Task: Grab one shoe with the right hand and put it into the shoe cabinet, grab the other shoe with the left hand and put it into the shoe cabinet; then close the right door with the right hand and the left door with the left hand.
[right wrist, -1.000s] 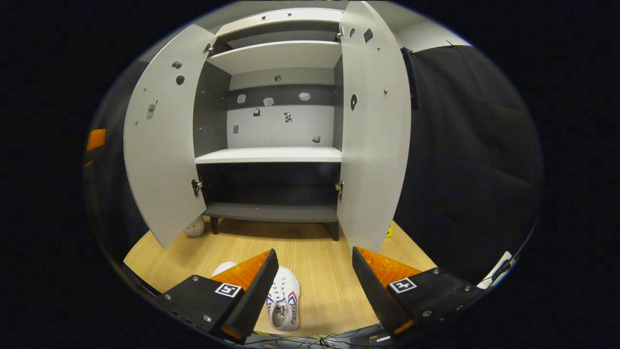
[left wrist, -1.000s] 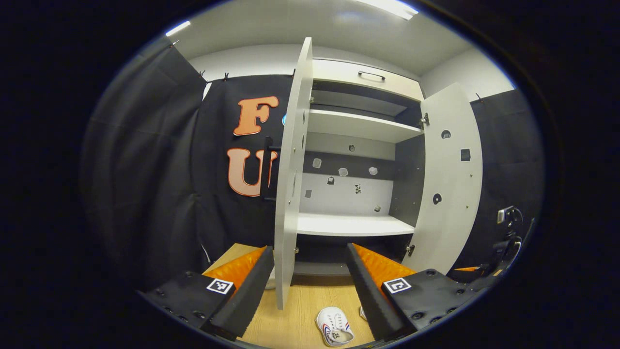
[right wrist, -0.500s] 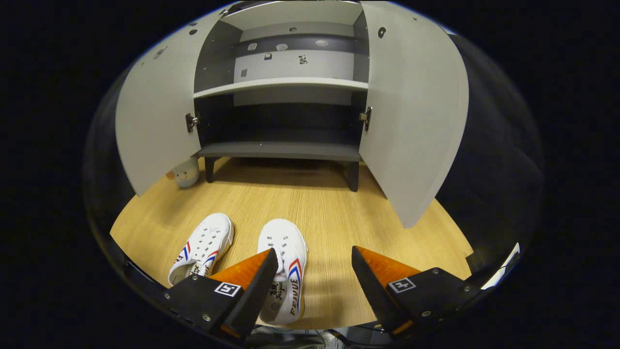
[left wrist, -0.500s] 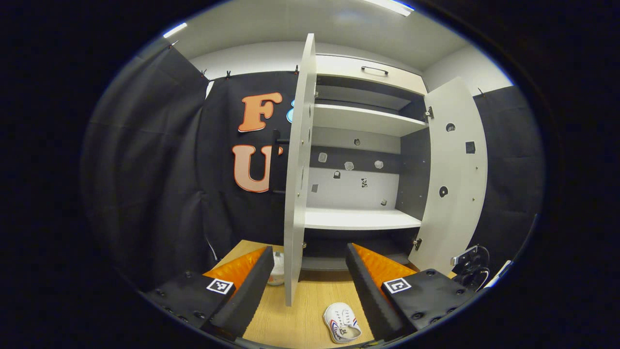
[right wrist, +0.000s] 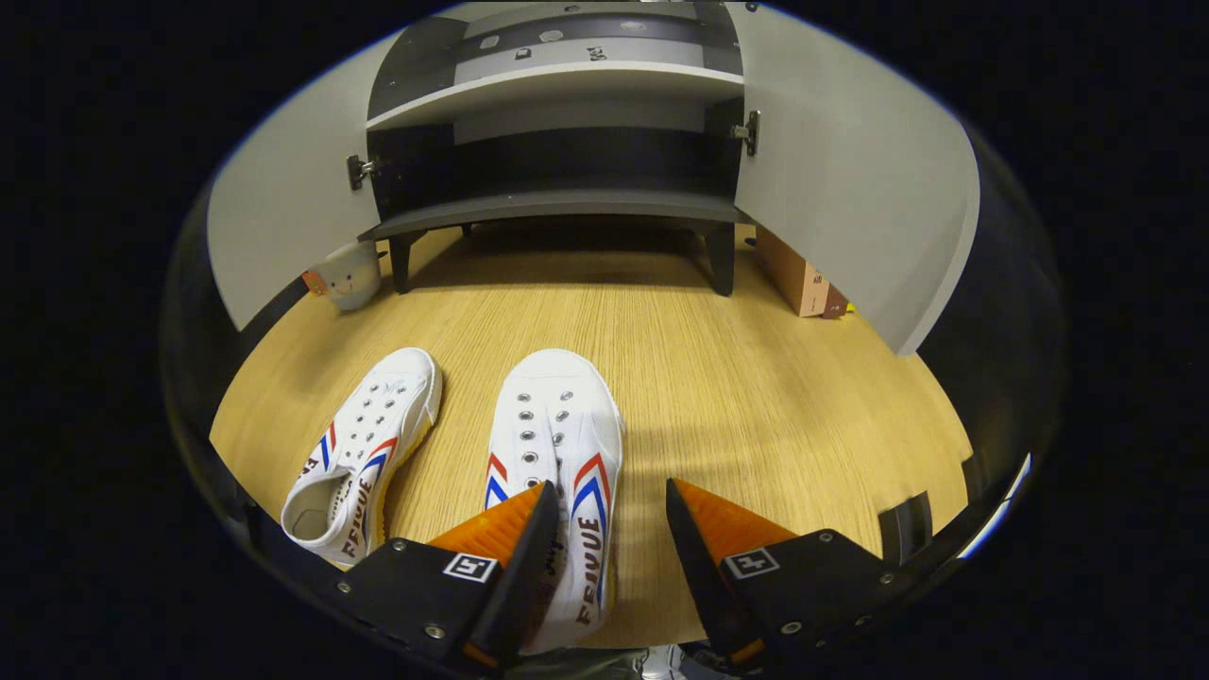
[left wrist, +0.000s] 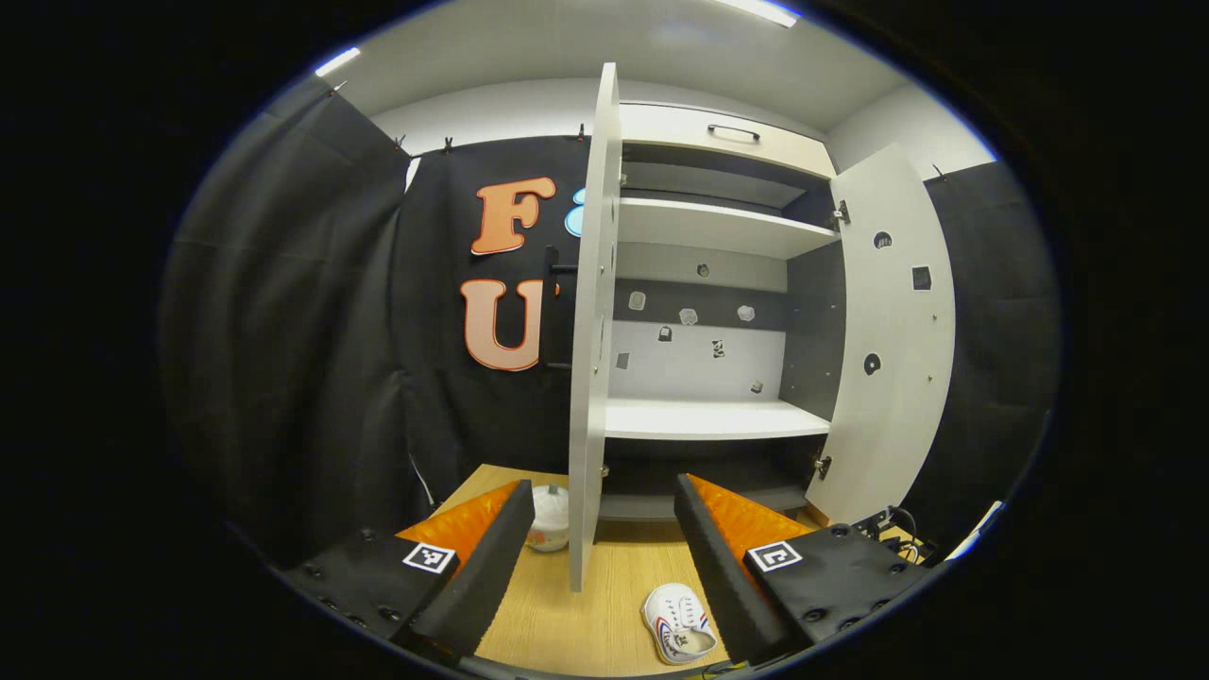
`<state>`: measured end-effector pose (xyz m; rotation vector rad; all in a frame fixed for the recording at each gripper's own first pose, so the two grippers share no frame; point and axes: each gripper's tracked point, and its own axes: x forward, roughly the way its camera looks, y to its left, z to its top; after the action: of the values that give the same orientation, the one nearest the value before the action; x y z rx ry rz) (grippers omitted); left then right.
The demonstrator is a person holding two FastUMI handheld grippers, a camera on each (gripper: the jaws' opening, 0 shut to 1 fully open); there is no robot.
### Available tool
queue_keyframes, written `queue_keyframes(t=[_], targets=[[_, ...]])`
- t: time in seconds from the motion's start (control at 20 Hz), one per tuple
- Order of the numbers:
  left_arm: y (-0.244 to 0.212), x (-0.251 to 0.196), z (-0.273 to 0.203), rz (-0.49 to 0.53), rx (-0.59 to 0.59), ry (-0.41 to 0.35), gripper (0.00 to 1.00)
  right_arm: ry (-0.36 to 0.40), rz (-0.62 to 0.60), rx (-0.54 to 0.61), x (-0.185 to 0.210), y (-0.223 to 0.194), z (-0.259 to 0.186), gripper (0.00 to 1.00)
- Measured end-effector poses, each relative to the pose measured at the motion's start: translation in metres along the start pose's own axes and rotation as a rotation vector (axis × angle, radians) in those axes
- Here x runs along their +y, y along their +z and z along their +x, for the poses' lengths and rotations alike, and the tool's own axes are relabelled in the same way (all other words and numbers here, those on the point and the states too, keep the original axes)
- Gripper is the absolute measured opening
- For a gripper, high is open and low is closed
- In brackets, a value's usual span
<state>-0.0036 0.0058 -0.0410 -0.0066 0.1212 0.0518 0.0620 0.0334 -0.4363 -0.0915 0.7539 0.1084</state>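
Note:
Two white canvas shoes with red and blue stripes lie on the wooden floor in the right gripper view. The right shoe lies toe toward the cabinet; the left shoe is beside it, angled. My right gripper is open, low over the right shoe's heel end, one finger over the shoe and the other over bare floor. In the left gripper view my left gripper is open and held high, facing the open shoe cabinet. One shoe shows on the floor between its fingers.
Both cabinet doors stand open: the left door edge-on, the right door swung wide. A small round pale object sits by the cabinet's left leg and a brown box behind the right door. Black cloth walls surround the wooden floor.
My right gripper has dropped toward the floor and tilted down, so the shoes look larger and the right shoe lies under its fingers. The left gripper drifted slightly.

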Motion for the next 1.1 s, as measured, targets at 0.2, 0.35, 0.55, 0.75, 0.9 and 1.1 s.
queue_keyframes(t=[0.2,0.35,0.55,0.75,0.9,1.1], targets=[[-0.004,0.009,-0.011,0.002,0.007,0.013,0.97,0.040,0.027,0.038,0.009,-0.007,0.008,0.54],[-0.006,0.009,-0.010,-0.006,0.017,0.014,0.97,0.038,0.055,0.055,0.011,-0.007,0.009,0.33],[-0.006,0.008,-0.008,-0.005,0.021,0.009,0.97,-0.005,0.044,0.049,0.004,0.002,0.002,0.03],[-0.006,0.011,-0.006,-0.009,0.018,0.007,0.97,-0.024,0.016,0.024,0.008,0.024,-0.026,0.01],[-0.010,0.014,-0.002,-0.015,0.024,0.005,0.97,-0.013,0.022,0.020,0.012,0.044,-0.050,0.00],[-0.008,0.019,0.003,-0.011,0.015,0.013,0.97,-0.014,0.031,-0.004,0.012,0.083,-0.087,0.01]])
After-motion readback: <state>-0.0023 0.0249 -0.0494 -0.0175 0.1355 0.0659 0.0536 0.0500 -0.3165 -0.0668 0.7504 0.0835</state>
